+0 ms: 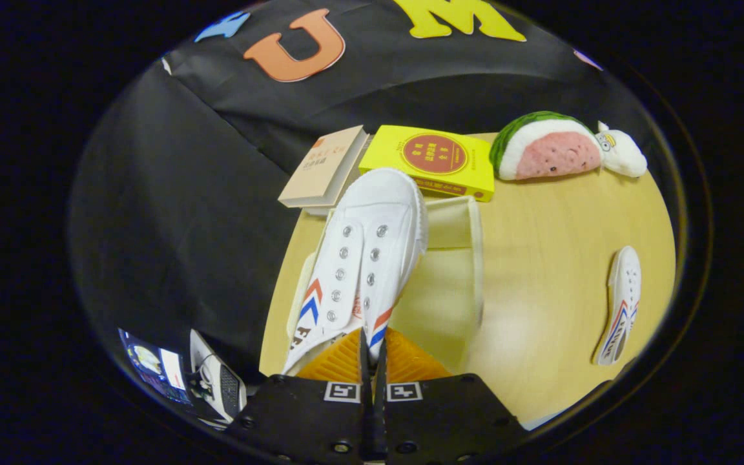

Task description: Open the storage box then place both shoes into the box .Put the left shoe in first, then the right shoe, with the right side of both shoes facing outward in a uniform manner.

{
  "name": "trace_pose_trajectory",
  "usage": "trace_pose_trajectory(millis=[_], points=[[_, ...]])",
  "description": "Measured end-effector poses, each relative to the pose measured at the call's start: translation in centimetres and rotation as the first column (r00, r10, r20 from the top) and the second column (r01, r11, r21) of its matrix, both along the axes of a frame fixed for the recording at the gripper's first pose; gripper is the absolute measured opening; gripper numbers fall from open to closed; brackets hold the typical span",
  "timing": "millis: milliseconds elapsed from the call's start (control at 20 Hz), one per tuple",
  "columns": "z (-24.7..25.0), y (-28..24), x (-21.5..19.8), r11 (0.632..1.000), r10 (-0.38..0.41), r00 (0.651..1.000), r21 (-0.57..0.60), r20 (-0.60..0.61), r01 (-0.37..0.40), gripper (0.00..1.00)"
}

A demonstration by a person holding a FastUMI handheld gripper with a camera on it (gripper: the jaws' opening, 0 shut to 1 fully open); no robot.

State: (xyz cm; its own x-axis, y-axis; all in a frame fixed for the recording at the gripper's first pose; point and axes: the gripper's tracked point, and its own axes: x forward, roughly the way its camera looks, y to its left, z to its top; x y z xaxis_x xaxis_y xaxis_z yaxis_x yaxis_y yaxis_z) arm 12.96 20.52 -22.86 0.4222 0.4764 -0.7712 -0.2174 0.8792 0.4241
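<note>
My gripper [372,352] is shut on the heel end of a white canvas shoe [365,258] with red and blue chevrons. The shoe hangs in the air, toe pointing away from me, over the pale storage box [459,258] on the wooden table. The box looks open, its rim showing to the right of the shoe. The second white shoe [622,303] lies on the table well to the right of the box, toe away from me.
Beyond the box lie a tan book [323,166] and a yellow book [433,160]. A watermelon-slice plush [549,145] with a small white plush [624,155] sits at the table's far right. A laptop [217,381] and screen are low at left, past the table's left edge [278,284].
</note>
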Motion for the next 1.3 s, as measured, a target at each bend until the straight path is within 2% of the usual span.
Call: trace_pose_trajectory(millis=[200, 450, 800, 950, 1150, 1300], points=[[-3.9, 2.7, 0.3, 0.995, 0.002, 0.999, -0.103, 0.038, 0.002, 0.00], [-8.3, 4.7, 0.7, 0.990, -0.034, 0.999, -0.142, -0.041, 0.027, 0.00], [-10.2, 5.6, 0.5, 0.966, -0.020, 0.994, -0.258, -0.110, -0.009, 0.00], [-10.2, 6.1, 0.5, 0.969, -0.002, 0.989, -0.243, -0.148, -0.034, 0.05], [-8.2, 6.0, 0.4, 0.973, 0.048, 0.992, -0.220, -0.119, -0.074, 0.22], [-4.4, 4.6, -0.5, 0.980, 0.082, 0.993, -0.176, -0.088, -0.097, 0.65]])
